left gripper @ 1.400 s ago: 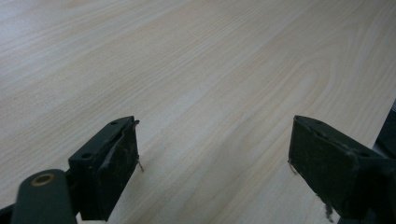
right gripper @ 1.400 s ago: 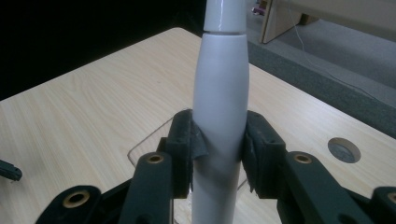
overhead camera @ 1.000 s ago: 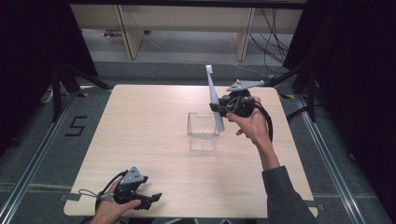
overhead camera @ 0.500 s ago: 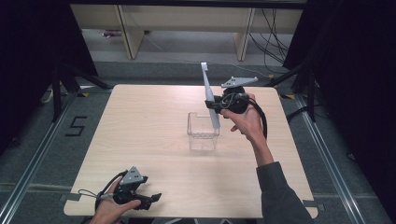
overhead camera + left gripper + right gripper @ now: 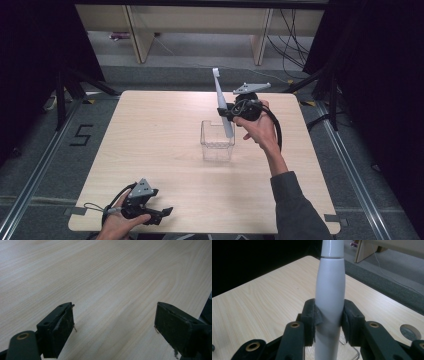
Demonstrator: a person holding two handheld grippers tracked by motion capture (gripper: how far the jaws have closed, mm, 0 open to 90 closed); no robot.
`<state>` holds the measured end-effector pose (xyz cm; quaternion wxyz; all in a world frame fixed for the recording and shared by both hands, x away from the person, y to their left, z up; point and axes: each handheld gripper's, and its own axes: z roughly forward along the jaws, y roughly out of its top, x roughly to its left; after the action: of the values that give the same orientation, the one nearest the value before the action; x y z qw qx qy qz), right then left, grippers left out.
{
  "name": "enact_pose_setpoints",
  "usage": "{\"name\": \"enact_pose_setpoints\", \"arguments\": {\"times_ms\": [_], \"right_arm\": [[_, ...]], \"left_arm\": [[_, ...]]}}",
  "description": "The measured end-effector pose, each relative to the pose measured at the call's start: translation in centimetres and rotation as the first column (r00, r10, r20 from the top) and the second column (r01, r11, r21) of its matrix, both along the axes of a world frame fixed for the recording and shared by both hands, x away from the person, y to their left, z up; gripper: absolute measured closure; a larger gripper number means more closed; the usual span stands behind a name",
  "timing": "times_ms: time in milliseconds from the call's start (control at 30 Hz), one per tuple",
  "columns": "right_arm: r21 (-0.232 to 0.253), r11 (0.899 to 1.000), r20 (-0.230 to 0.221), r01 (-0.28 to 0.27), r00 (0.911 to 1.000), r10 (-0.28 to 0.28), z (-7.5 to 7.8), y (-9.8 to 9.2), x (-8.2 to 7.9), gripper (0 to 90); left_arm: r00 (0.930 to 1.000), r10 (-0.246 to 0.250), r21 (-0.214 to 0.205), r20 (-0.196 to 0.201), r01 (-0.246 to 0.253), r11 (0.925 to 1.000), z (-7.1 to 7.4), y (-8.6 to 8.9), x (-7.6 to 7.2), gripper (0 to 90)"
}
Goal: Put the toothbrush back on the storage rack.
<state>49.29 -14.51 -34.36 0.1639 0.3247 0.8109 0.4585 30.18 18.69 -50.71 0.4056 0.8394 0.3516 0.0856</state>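
One claw (image 5: 329, 322) around white handle (image 5: 330, 295)

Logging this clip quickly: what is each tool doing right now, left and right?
Left tool: open, nothing between its jaws, low over the table.
Right tool: shut on the white toothbrush-like handle, held above the clear container.

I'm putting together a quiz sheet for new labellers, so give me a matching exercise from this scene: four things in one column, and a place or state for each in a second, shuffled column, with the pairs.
Things
1. left claw
2. right claw
3. clear box
4. white stick

States
A. stands at the table's middle
B. open, low over the near edge
C. held tilted, lower end in the box
D. shut on something white

Pairs: 1-B, 2-D, 3-A, 4-C
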Motion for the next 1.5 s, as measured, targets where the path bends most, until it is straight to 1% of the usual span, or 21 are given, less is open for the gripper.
{"name": "enact_pose_setpoints", "arguments": {"times_ms": [200,267,300,367,400,533,600,733,767,800,833,900,967,1000,1067,1100,1133,1167,1300,1400,1500], "right_arm": [[-0.003,1.000,-0.017,-0.002,0.9998,0.002,-0.6,0.2,0.1,66.6],[-0.002,1.000,0.005,-0.004,1.0000,0.004,-1.0,0.3,0.4,66.6],[-0.003,1.000,-0.021,-0.007,0.9998,0.006,-1.1,0.3,0.3,66.6],[0.005,1.000,-0.004,-0.012,0.9999,0.012,-1.4,0.4,0.4,66.6],[0.008,1.000,-0.035,0.002,0.9994,-0.002,-1.6,0.6,0.3,66.6],[-0.022,1.000,-0.022,-0.014,0.9996,0.014,-1.9,0.8,0.6,66.6],[-0.012,1.000,-0.014,-0.013,0.9998,0.013,-2.1,1.1,0.7,66.6],[-0.030,0.999,-0.046,-0.011,0.9989,0.009,-2.5,1.3,0.7,66.6],[-0.034,0.999,-0.030,-0.015,0.9995,0.014,-2.6,1.3,0.8,66.6],[-0.032,0.999,-0.058,-0.010,0.9983,0.008,-2.8,1.4,0.7,66.6],[-0.032,0.999,-0.038,-0.017,0.9992,0.016,-3.1,1.4,0.9,66.6],[-0.043,0.999,-0.062,-0.009,0.9981,0.006,-3.5,1.4,0.9,66.6],[-0.047,0.999,-0.046,-0.011,0.9989,0.009,-3.7,1.3,1.0,66.6],[-0.051,0.999,-0.077,-0.008,0.9970,0.004,-4.0,1.4,0.9,66.5],[-0.068,0.998,-0.050,-0.013,0.9987,0.009,-4.3,1.5,1.0,66.6],[-0.075,0.997,-0.074,-0.018,0.9972,0.012,-4.3,1.5,0.9,66.6],[-0.075,0.997,-0.074,-0.018,0.9972,0.012,-4.3,1.5,0.9,66.6],[-0.093,0.995,-0.052,-0.025,0.9984,0.020,-4.6,1.5,1.1,66.6],[-0.094,0.995,-0.093,-0.019,0.9956,0.011,-5.1,1.8,1.0,66.6],[-0.110,0.994,-0.077,-0.024,0.9969,0.015,-5.5,1.8,1.2,66.5],[-0.108,0.994,-0.096,-0.011,0.9954,0.001,-6.0,2.1,1.1,66.5]], "left_arm": [[1.0000,0.003,-0.004,-0.001,-0.003,1.0000,0.0,0.0,0.0,15.1],[1.0000,0.000,0.000,-0.001,0.000,1.0000,0.0,0.0,0.0,15.1],[1.0000,0.000,0.000,-0.001,0.000,1.0000,0.0,0.0,0.0,15.1],[1.0000,0.003,-0.004,-0.002,-0.003,1.0000,0.0,0.0,0.0,15.1],[1.0000,0.003,-0.004,-0.002,-0.003,1.0000,0.0,0.0,0.0,15.1],[0.9999,0.010,-0.016,-0.003,-0.010,0.9998,0.0,-0.1,-0.1,15.1],[1.0000,0.005,0.002,0.006,-0.005,1.0000,0.0,0.0,0.0,15.1],[1.0000,0.001,0.004,0.005,-0.001,1.0000,0.0,0.0,0.0,15.1],[1.0000,0.001,0.004,0.005,-0.001,1.0000,0.0,0.0,0.0,15.1],[1.0000,0.001,0.003,0.005,-0.001,1.0000,0.0,0.0,0.0,15.1],[1.0000,0.001,0.002,0.005,-0.001,1.0000,0.0,0.0,0.0,15.1],[1.0000,-0.002,0.006,0.005,0.002,1.0000,0.0,0.1,0.0,15.1],[1.0000,0.001,0.004,0.006,-0.001,1.0000,0.0,0.0,0.0,15.1],[1.0000,0.001,0.004,0.006,-0.002,1.0000,0.0,0.0,0.0,15.1],[1.0000,0.001,0.005,0.006,-0.002,1.0000,0.0,0.0,0.0,15.1],[0.9999,0.015,-0.028,-0.003,-0.015,0.9995,-0.1,-0.2,-0.1,15.1],[0.9999,0.015,-0.028,-0.003,-0.015,0.9995,-0.1,-0.2,-0.1,15.1],[0.9999,0.015,-0.027,-0.003,-0.015,0.9995,-0.1,-0.2,-0.1,15.1],[0.9999,0.015,-0.027,-0.003,-0.015,0.9995,-0.1,-0.2,-0.1,15.1],[0.9999,0.015,-0.027,-0.003,-0.015,0.9995,-0.1,-0.2,-0.1,15.1],[0.9999,0.013,-0.026,-0.004,-0.013,0.9996,-0.1,-0.2,-0.1,15.1]]}}
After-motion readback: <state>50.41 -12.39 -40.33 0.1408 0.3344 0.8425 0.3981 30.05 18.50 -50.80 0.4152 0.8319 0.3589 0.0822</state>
